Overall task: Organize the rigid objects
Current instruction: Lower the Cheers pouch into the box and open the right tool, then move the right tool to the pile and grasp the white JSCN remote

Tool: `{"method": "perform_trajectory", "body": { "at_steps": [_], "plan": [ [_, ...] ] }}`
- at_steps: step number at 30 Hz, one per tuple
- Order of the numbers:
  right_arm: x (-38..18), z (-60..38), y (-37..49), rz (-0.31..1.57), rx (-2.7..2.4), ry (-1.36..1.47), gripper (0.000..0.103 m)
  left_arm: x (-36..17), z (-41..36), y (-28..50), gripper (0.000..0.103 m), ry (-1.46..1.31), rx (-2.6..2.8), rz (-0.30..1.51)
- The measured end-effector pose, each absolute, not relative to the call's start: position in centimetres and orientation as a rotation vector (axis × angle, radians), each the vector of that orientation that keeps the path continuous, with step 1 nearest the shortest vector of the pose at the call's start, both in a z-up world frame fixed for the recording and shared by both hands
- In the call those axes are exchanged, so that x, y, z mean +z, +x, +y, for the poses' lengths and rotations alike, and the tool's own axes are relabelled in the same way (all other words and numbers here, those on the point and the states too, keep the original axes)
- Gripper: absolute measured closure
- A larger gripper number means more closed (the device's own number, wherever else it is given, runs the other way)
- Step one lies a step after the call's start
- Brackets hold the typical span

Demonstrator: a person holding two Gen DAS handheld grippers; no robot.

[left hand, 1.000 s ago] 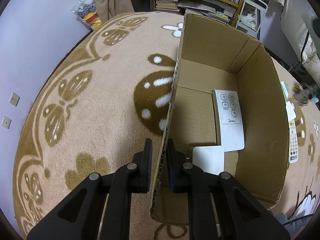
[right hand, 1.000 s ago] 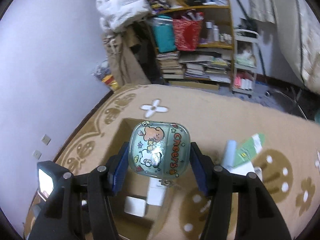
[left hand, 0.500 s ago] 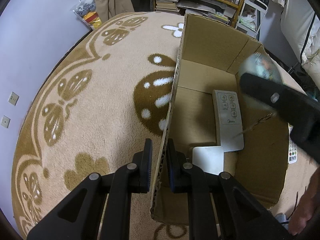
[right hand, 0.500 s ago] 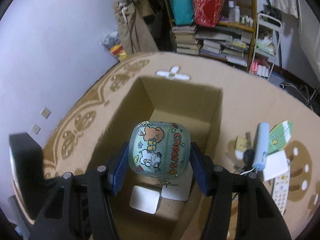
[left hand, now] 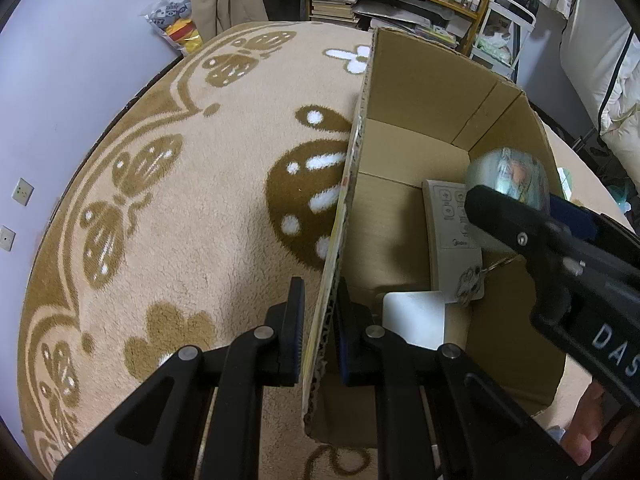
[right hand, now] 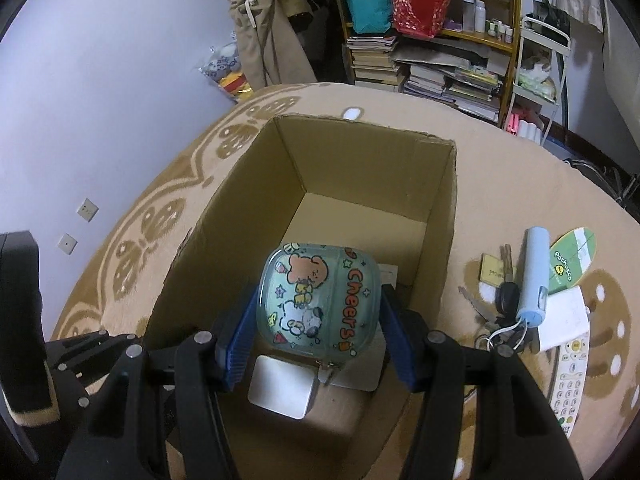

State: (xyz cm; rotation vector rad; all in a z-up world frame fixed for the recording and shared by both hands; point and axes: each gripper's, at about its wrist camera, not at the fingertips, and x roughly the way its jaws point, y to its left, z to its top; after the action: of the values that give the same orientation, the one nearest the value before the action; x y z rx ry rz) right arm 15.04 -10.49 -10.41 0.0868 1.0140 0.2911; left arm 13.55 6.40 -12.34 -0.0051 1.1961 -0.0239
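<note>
Right wrist view: right gripper (right hand: 318,330) closed on one case (right hand: 320,300), a rounded green-tinted one with cartoon animals and "Cheers" printed on it, blue pads pressing its two sides. Case hangs above the open box (right hand: 438,216), over the near half of the box floor. A small charm (left hand: 468,282) dangles below it.

Left wrist view: left gripper (left hand: 318,334) straddles the box's left wall near its near corner, one finger outside, one inside. Fingers stand close to the cardboard; whether they actually pinch it I cannot tell.

Count inside box: two items. One white remote (left hand: 452,236) lies flat along the floor toward the right wall; one white square slab (right hand: 282,386) lies at the near end, touching the remote's near end.

Count outside box, on the right: one light blue cylinder (right hand: 534,276), one set of keys (right hand: 504,306), one small yellow card (right hand: 494,270), one green leaf-shaped tag (right hand: 574,260), one white pad (right hand: 564,318), one second remote (right hand: 570,380) with yellow buttons.

Surface: beige rug (left hand: 200,200) with brown butterfly and flower pattern. Room: pale lilac wall at left with two wall plates (right hand: 76,226); far side has a shelf (right hand: 440,40) stacked with books, a teal bag and a red bag; a white wire rack (right hand: 540,72) right of it.
</note>
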Motion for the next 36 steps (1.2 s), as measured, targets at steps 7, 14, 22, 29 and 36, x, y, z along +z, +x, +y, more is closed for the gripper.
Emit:
{"method": "perform_trajectory", "body": {
  "at_steps": [7,14,22,29,36],
  "plan": [
    [-9.4,-10.3,14.6,0.979,0.283,0.057,0.026,-12.3,6.4,13.4,0.090,-0.003,-0.020,1.194],
    [-6.5,-11.2,13.6,0.896,0.245,0.061,0.002,-12.4,6.4,13.4,0.090,0.005,-0.018,1.193],
    [-4.9,-14.9,12.7,0.811,0.140,0.092,0.000,-12.4,6.3,13.5,0.090,0.014,-0.012,1.195],
    [-6.7,-19.5,12.9,0.858,0.031,0.106,0.000,-12.3,6.2,13.4,0.089,0.020,-0.012,1.193],
    [-9.3,-23.9,11.6,0.852,-0.141,0.029,0.000,-12.3,6.3,13.5,0.089,0.009,-0.009,1.193]
  ]
}}
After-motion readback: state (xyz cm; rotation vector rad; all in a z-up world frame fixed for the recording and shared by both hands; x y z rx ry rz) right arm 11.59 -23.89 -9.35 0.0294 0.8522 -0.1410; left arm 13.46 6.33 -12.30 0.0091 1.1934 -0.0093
